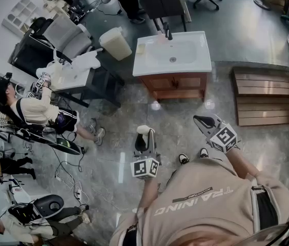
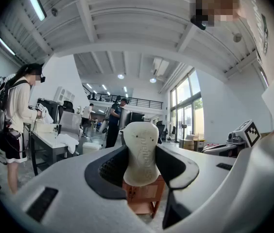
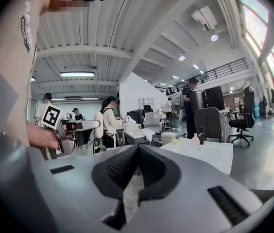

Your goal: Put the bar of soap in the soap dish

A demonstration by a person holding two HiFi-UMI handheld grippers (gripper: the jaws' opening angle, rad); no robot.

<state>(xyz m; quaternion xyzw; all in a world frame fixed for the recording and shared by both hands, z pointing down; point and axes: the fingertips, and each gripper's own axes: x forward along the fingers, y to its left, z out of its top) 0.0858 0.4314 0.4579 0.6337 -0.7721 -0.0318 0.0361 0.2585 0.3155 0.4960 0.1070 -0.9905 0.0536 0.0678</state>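
Head view: the left gripper [image 1: 144, 138] carries the soap [image 1: 144, 130] out in front and level, well apart from the sink [image 1: 206, 60], seemingly ready for the walk over. A pale patch on the sink's left corner may be the dish [image 1: 141, 48], though it is too small to be sure. The right gripper [image 1: 202, 120] hangs free nearby.

Left gripper view: the jaws pinch the soap upright by its lower half, which keeps the top clear for setting down.

Right gripper view: the jaws are pressed together with nothing between them, so this is likely the spare hand.
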